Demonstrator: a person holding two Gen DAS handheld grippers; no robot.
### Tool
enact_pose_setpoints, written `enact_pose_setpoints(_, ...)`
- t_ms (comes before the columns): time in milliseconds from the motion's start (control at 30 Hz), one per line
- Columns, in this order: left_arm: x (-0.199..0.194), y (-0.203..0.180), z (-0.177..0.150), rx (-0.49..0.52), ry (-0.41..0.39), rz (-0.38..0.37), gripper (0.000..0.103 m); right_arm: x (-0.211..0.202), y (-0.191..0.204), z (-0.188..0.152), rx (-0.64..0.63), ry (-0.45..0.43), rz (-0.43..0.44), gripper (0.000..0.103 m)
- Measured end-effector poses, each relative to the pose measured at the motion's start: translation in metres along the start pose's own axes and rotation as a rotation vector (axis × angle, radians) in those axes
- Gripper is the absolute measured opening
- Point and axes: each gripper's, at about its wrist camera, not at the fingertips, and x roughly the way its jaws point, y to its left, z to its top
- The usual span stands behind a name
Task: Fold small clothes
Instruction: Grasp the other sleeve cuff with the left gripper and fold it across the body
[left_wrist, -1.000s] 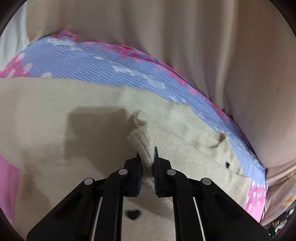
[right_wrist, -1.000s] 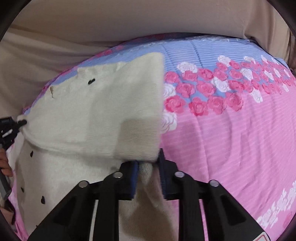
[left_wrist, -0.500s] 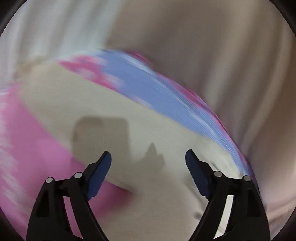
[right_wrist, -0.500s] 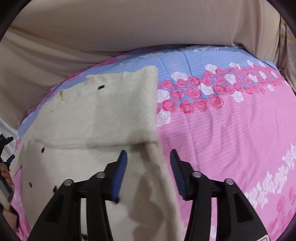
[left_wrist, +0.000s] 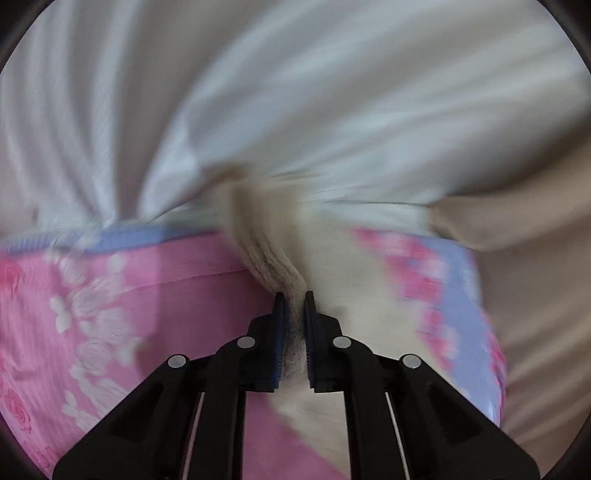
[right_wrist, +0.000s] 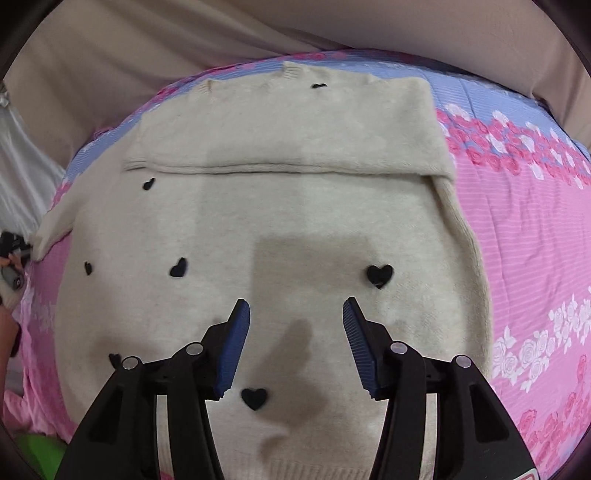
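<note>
Left wrist view, heavily motion-blurred: the left gripper has its two blue-padded fingers drawn together and clamped on a ribbed edge of the cream knit sweater, which rises from between the fingertips and runs forward and slightly left of them. Which part of the garment this edge belongs to cannot be told through the blur. To the left of the fingers lies the pink floral bedsheet; to their right a blue-and-pink floral band of the same sheet shows past more cream knit. Ahead of the fingertips, pale white drapery fills the upper field, with beige fabric at far right. Right wrist view, sharp: the right gripper hovers with its fingers spread wide apart and nothing between them. The sweater lies flat on the bedsheet directly beneath and ahead of the fingers, scattered with small black hearts; one heart sits just behind the gap between the fingers. Farther ahead, a sleeve is folded straight across the chest, below the neckline. The gripper's shadow falls on the knit between the fingers. The left-hand gripper body shows at the far left edge, next to the sweater's other sleeve. Beige fabric backs the bed.
</note>
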Motion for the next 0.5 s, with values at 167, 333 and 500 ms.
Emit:
enact_pose_setpoints(167,-0.092,-0.145,-0.049,0.322,-0.081,-0.329,0.008,-0.006,-0.006,-0.001,0.029,-0.020,0.017,0.053)
enact_pose_setpoints(333,-0.157,-0.280,-0.176,0.567,0.057,-0.640,0.008,-0.015,-0.031,-0.006,0.094,-0.046,0.024,0.053)
enact_pose_setpoints(500,-0.157,-0.339,-0.333,0.729,0.294,-0.704,0.014,-0.020,-0.074,-0.020,0.186,-0.069,0.017,0.055)
